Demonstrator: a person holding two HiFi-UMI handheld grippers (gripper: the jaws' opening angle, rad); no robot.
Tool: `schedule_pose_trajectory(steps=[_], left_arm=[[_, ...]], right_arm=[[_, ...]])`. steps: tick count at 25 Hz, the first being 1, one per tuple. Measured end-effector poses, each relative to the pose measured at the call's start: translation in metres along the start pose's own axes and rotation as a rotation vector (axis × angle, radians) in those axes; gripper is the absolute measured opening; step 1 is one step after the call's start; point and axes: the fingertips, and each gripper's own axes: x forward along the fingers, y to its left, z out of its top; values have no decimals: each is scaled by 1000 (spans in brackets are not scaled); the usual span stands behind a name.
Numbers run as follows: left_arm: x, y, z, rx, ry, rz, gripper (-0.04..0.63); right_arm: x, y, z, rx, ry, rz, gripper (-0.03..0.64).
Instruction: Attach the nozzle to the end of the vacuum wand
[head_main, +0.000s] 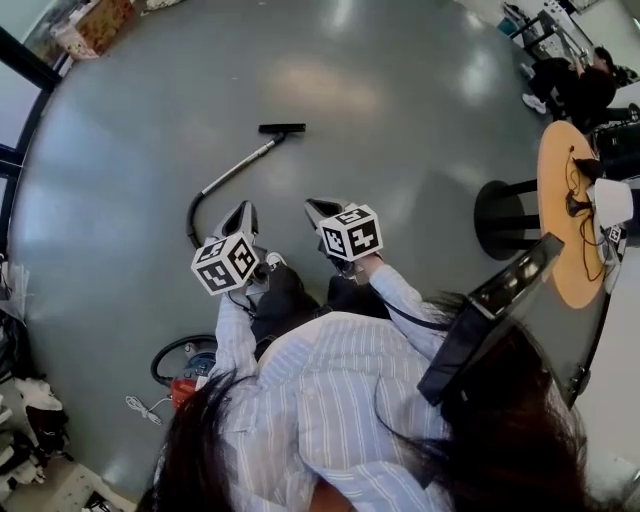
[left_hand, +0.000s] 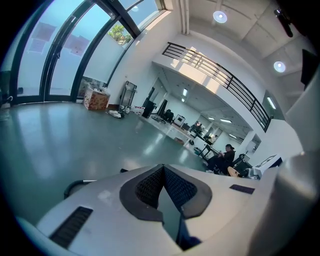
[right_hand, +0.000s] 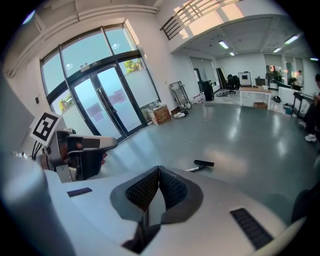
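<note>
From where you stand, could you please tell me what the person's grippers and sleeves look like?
The left gripper and right gripper have pale grey, wedge-shaped shells. Each carries a white cube with black square markers. Their jaws are lined with dark, textured pads set in a dark grey surround. The person wears a shirt with fine light stripes and long sleeves.

On the floor (head_main: 400, 130) ahead of us lies the vacuum wand (head_main: 238, 168), with the nozzle (head_main: 282, 128) at its far end. The hose (head_main: 192, 215) curves back from its near end, just left of our left gripper (head_main: 243, 208). Our right gripper (head_main: 318, 207) sits beside that one. The round table (head_main: 565, 215) stands at right, a seated person (head_main: 580, 85) beyond it.
</note>
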Motion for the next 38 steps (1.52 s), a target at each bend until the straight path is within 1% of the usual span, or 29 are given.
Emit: schedule_pose_trajectory(steps=[3,5,7,11,13,16,19,23,26,31,36,38], left_arm=[[-4,-15,-4,-29,-48,44,6],[-8,-31,-15,-62,-76,66,5],[-11,-54,-33,-89,-90,79,5],[-11,-104,-79,-121,-92,96,5],[-11,-125,-101,-143,-91,97,5],[-12,-150,-122,-160,-82,91,5],[-16,-168,-135,-149,-73,91,5],[-24,-178,-141,-103,-59,110,6],[-29,-182,-145,-81,-58,114,6],[-38,-185,-153,-72,-63,118,5],[-41,-193,-152,-24,-70,113,6],[-42,-197,-151,-9,-76,96,6]], right_arm=[[-23,-14,-12,-98,12,1,8],[-41,-24,-24,-132,18,17,8],[-61,-37,-38,-134,21,38,8],[-94,-67,-64,-152,25,69,8],[-107,-77,-74,-162,26,94,8],[-123,-85,-84,-153,25,128,8],[-135,-89,-90,-123,19,156,8],[-141,-81,-91,-106,3,201,8],[-143,-72,-93,-135,4,224,8],[-144,-60,-93,-187,5,245,8],[-147,-57,-91,-199,-2,252,8],[-147,-54,-93,-208,2,256,8]])
